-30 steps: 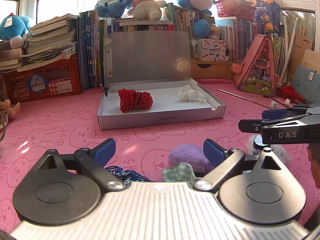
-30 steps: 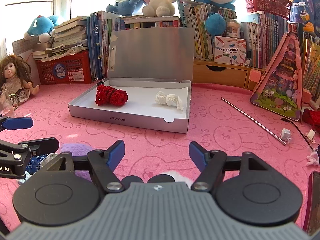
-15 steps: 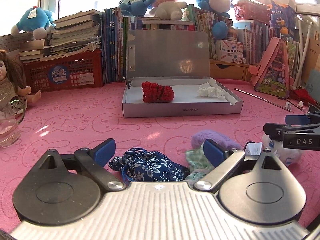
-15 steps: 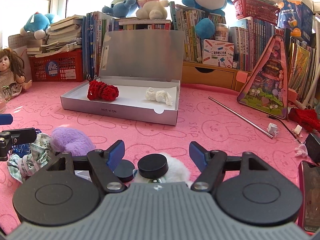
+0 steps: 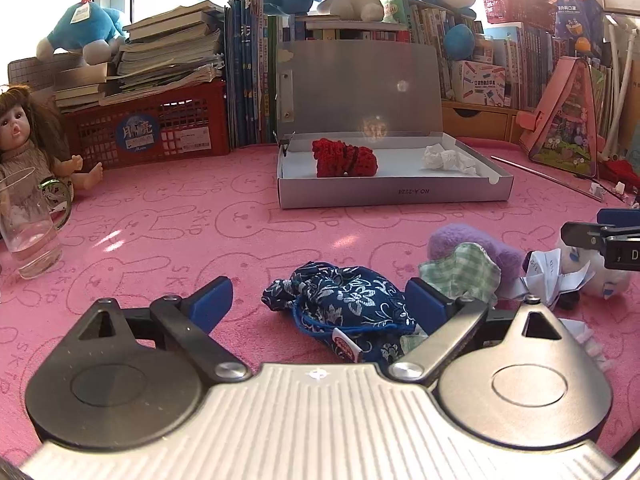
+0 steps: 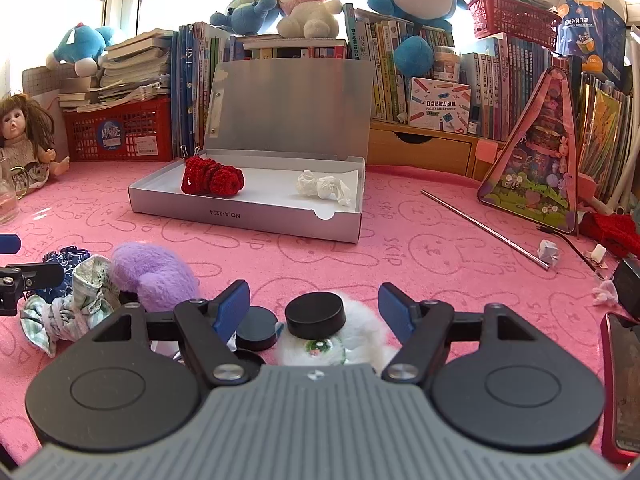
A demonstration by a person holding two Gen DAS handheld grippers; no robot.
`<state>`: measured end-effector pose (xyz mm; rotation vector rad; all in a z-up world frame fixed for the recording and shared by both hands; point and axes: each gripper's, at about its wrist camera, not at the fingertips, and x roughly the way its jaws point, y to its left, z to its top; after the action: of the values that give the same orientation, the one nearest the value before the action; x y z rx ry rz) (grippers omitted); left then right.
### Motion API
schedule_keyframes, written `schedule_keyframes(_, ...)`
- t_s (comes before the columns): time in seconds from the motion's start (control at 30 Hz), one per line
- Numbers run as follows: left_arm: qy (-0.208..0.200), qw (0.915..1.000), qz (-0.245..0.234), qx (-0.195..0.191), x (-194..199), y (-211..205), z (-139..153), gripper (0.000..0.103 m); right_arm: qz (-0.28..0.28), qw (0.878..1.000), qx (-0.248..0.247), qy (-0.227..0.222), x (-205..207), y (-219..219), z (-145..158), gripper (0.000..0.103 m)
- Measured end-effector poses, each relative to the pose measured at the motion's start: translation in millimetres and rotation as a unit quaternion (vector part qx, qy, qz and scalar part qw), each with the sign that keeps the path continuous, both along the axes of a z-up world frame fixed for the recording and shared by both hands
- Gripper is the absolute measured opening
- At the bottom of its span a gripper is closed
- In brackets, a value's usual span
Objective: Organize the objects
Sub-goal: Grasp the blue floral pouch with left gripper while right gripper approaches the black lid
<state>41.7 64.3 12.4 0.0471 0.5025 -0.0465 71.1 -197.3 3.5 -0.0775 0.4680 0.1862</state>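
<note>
An open silver box (image 5: pixel 396 194) (image 6: pixel 240 212) sits mid-table, holding a red knitted piece (image 5: pixel 344 158) (image 6: pixel 212 176) and a crumpled white tissue (image 5: pixel 448 158) (image 6: pixel 324 188). My left gripper (image 5: pixel 320 304) is open, with a dark blue floral pouch (image 5: pixel 348 300) lying between its fingers. My right gripper (image 6: pixel 314 308) is open over a white fluffy toy (image 6: pixel 360 340) topped by a black round disc (image 6: pixel 316 316). A purple fluffy item (image 5: pixel 472 242) (image 6: pixel 156 272) and a green checked cloth (image 5: pixel 460 272) (image 6: pixel 80 292) lie between the two grippers.
A glass (image 5: pixel 28 236) and a doll (image 5: pixel 24 140) stand at the left. A red crate (image 5: pixel 148 132), books and plush toys line the back. A metal rod (image 6: pixel 484 228), a pink triangular case (image 6: pixel 540 160) and a phone (image 6: pixel 624 380) are at the right.
Both grippers have pulled back from the box. The blue pouch has come into view between my left fingers; the black disc and white toy between my right fingers.
</note>
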Motion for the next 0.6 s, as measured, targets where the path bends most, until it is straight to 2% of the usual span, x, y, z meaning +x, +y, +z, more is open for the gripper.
schedule_keyframes(0.17,0.011,0.9998,-0.008,0.017,0,-10,-9,0.093,0.001,1.0,-0.003,0.001,-1,1,-2,0.074)
schedule_keyframes(0.37,0.01,0.9995,-0.009,0.029,8,-15,-13,0.093,0.004,1.0,-0.009,0.005,-1,3,-5,0.072)
schedule_keyframes(0.6,0.025,0.9997,0.004,0.005,21,-14,-18,0.095,0.003,1.0,-0.008,0.011,0,4,-8,0.072)
